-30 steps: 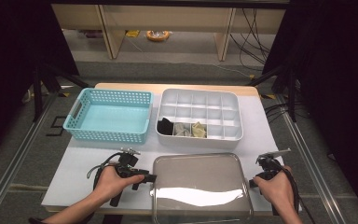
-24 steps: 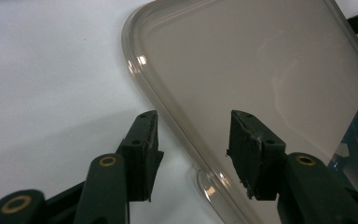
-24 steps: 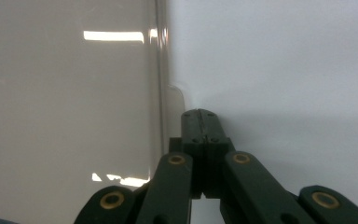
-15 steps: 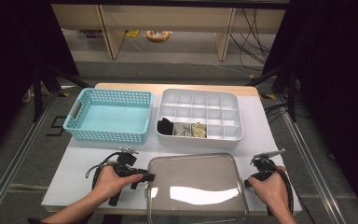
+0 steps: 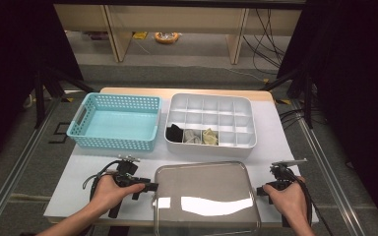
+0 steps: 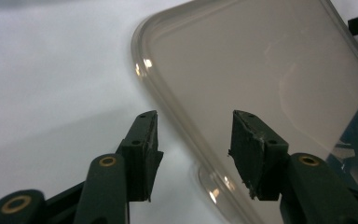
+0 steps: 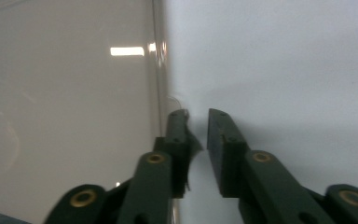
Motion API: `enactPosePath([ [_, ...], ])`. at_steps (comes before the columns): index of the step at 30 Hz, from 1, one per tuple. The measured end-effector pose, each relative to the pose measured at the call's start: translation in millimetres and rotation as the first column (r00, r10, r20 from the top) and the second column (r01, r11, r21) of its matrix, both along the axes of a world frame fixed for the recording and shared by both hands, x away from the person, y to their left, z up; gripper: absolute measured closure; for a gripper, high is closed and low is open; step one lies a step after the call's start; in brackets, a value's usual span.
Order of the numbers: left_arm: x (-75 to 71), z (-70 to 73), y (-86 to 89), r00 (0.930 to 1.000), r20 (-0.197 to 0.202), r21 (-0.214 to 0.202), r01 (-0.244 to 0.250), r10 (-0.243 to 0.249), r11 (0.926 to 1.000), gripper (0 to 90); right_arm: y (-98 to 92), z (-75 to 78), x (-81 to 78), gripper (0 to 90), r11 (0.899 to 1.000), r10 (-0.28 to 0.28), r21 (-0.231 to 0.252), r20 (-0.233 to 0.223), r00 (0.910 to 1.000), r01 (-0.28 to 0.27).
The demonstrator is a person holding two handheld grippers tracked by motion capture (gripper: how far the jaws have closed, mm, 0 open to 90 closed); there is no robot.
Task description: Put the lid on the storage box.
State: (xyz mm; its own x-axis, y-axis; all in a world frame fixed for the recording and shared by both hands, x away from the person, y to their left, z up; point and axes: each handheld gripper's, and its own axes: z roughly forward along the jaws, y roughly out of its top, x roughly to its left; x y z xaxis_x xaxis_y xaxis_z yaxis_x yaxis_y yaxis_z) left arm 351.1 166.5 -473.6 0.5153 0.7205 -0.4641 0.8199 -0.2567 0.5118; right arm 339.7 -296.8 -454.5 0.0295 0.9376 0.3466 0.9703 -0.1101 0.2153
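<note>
A clear, rounded-corner lid (image 5: 204,196) lies flat on the white table at the front. My left gripper (image 5: 152,187) sits at its left rim. In the left gripper view the lid's (image 6: 261,70) rim runs between the jaws of the gripper (image 6: 193,126), which stand well apart and do not press on it. My right gripper (image 5: 262,189) is at the lid's right rim. Its jaws have just been opening. In the right gripper view, the gripper (image 7: 198,114) shows a narrow gap holding nothing, with the lid's (image 7: 65,93) edge just left of the left jaw.
A light blue basket (image 5: 78,129) stands at the back left. Beside it is a white divided box (image 5: 209,147) with a black item (image 5: 174,132), a grey one (image 5: 192,136) and a yellowish one (image 5: 209,136) in its front compartments. White table (image 5: 74,187) lies bare at the left.
The lid and the right hand have shifted slightly to the left. The left hand has stayed where it was.
</note>
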Motion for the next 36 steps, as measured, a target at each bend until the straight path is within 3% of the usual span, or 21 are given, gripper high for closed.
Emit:
enactPosePath([
  [2, -4.2, 0.5, 1.6, 0.9996, -0.027, -0.004, -0.001, 0.001, 1.0000, 51.9, -2.3, -0.3, 0.7, 74.9, 1.000, 0.016, 0.020, 0.005, 0.9999, -0.016],
  [5, -10.2, -1.6, -0.2, 0.9983, -0.057, -0.014, 0.006, -0.007, 0.9999, 53.3, 0.3, 2.3, 0.6, 70.8, 0.999, -0.006, 0.039, -0.028, 0.9996, 0.007],
  [6, -11.1, -3.4, -0.7, 0.9970, -0.073, -0.027, 0.021, -0.023, 0.9994, 53.4, 3.6, 2.8, 1.9, 69.4, 0.996, -0.051, 0.075, -0.020, 0.9985, 0.052],
  [7, -12.9, -4.3, -2.6, 0.9964, -0.083, -0.021, 0.012, -0.014, 0.9997, 53.4, 1.1, 2.8, 1.5, 67.6, 0.999, -0.018, 0.047, -0.011, 0.9998, 0.019],
  [11, -14.4, -8.0, -4.5, 0.9942, -0.106, -0.020, 0.013, -0.015, 0.9997, 53.4, 0.1, 1.4, 4.0, 63.3, 0.998, 0.035, 0.053, 0.017, 0.9993, -0.035],
  [12, -13.9, -8.0, -3.6, 0.9932, -0.115, -0.026, 0.015, -0.018, 0.9995, 53.6, 3.8, 2.8, 4.0, 62.8, 0.996, 0.001, 0.084, -0.018, 0.9998, 0.000],
  [14, -14.5, -8.0, -2.8, 0.9931, -0.117, -0.019, 0.009, -0.012, 0.9998, 53.6, 5.2, 2.4, 4.6, 62.1, 0.995, -0.008, 0.096, -0.030, 0.9995, 0.011],
  [15, -14.5, -8.2, -2.5, 0.9930, -0.118, -0.017, 0.012, -0.014, 0.9998, 53.5, 1.7, -1.4, 5.8, 61.9, 0.997, 0.041, 0.062, 0.021, 0.9989, -0.042],
  [16, -14.5, -8.2, -2.5, 0.9930, -0.118, -0.017, 0.012, -0.014, 0.9998, 53.5, 1.7, -1.4, 5.8, 61.9, 0.997, 0.041, 0.062, 0.021, 0.9989, -0.042],
  [17, -15.3, -8.1, -3.1, 0.9917, -0.128, -0.024, 0.001, -0.004, 0.9997, 53.6, 5.7, -0.8, 6.8, 61.5, 0.996, 0.008, 0.092, -0.022, 0.9997, -0.006],
  [19, -13.1, -8.4, -0.4, 0.9919, -0.121, -0.005, 0.039, -0.040, 0.9992, 54.0, 7.2, -2.0, 6.6, 61.3, 0.994, 0.009, 0.105, -0.037, 0.9993, -0.005],
  [20, -13.8, -8.8, -2.6, 0.9921, -0.125, -0.022, 0.009, -0.012, 0.9997, 54.3, 9.1, -2.2, 6.4, 61.4, 0.993, -0.005, 0.118, -0.054, 0.9985, 0.011],
  [22, -12.9, -9.2, -1.2, 0.9906, -0.133, -0.018, 0.028, -0.030, 0.9994, 54.5, 7.3, -3.0, 6.2, 61.3, 0.995, 0.023, 0.101, -0.033, 0.9992, -0.019],
  [23, -14.3, -8.4, -2.4, 0.9876, -0.157, -0.024, -0.002, -0.002, 0.9997, 54.6, 7.1, -3.2, 6.0, 61.4, 0.995, 0.026, 0.097, -0.033, 0.9991, -0.022],
  [27, -14.3, -9.7, -3.2, 0.9896, -0.143, -0.026, 0.010, -0.014, 0.9996, 55.6, 5.9, -4.4, 5.4, 62.3, 0.994, 0.023, 0.109, -0.028, 0.9993, -0.020],
  [28, -14.4, -9.9, -3.6, 0.9895, -0.144, -0.028, 0.008, -0.012, 0.9996, 55.9, 3.5, -6.1, 5.6, 62.4, 0.994, 0.052, 0.094, 0.001, 0.9987, -0.051],
  [29, -14.4, -9.9, -3.9, 0.9895, -0.144, -0.026, 0.007, -0.011, 0.9996, 56.3, 3.7, -5.9, 5.4, 62.4, 0.994, 0.050, 0.095, 0.000, 0.9987, -0.050],
  [30, -15.2, -10.1, -6.6, 0.9887, -0.148, -0.044, -0.029, 0.022, 0.9986, 56.5, 4.3, -5.7, 5.3, 62.3, 0.994, 0.047, 0.094, -0.002, 0.9989, -0.047],
  [31, -15.0, -10.1, -6.4, 0.9888, -0.148, -0.041, -0.026, 0.020, 0.9988, 56.7, 8.6, -4.0, 4.3, 62.2, 0.994, -0.006, 0.111, -0.023, 0.9997, 0.009],
  [32, -14.6, -10.3, -6.0, 0.9894, -0.144, -0.039, -0.022, 0.016, 0.9990, 57.0, 9.4, -3.8, 4.6, 62.3, 0.994, -0.014, 0.109, -0.030, 0.9995, 0.017],
  [36, -14.8, -10.7, -6.5, 0.9893, -0.144, -0.037, -0.028, 0.023, 0.9989, 58.2, 8.1, -4.1, 4.5, 62.7, 0.993, 0.000, 0.119, -0.031, 0.9995, 0.003],
])
